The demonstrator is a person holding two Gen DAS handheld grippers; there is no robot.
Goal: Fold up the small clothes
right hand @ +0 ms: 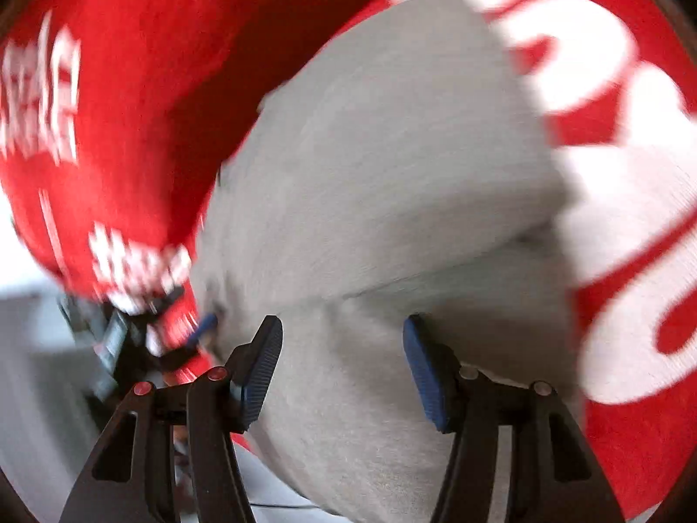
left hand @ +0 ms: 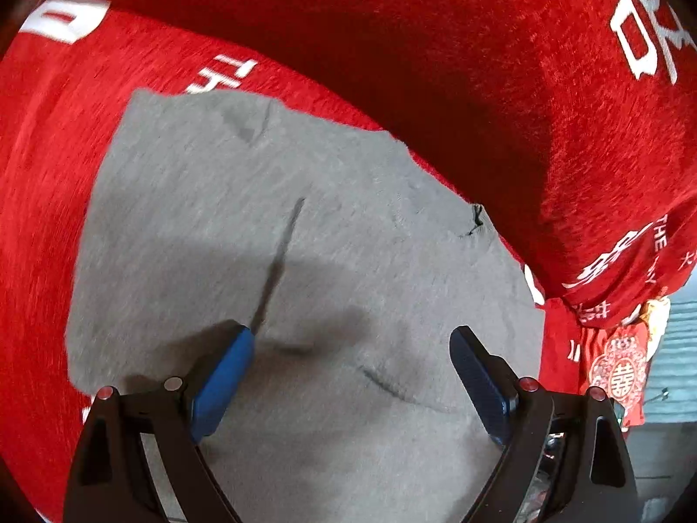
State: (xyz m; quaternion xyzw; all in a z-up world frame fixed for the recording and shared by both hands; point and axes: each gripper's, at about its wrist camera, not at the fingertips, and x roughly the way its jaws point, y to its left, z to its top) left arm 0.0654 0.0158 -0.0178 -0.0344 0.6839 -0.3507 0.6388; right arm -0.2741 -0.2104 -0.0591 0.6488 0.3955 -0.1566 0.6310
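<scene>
Both grippers, left (left hand: 352, 335) and right (right hand: 343, 327), spread wide over grey cloth (left hand: 279, 226); we'd pinch edges evenly, fold flat on red cover (left hand: 435, 43).

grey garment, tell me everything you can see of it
The grey garment is plain, soft, heathered knit with no print. It lies spread on a red cloth with white lettering. In the left wrist view it shows creases, a dark line down its middle and a loose dark thread at its right edge. In the blurred right wrist view one layer appears folded over another. The left gripper and right gripper are both open over it; contact with the fabric cannot be told.
</scene>
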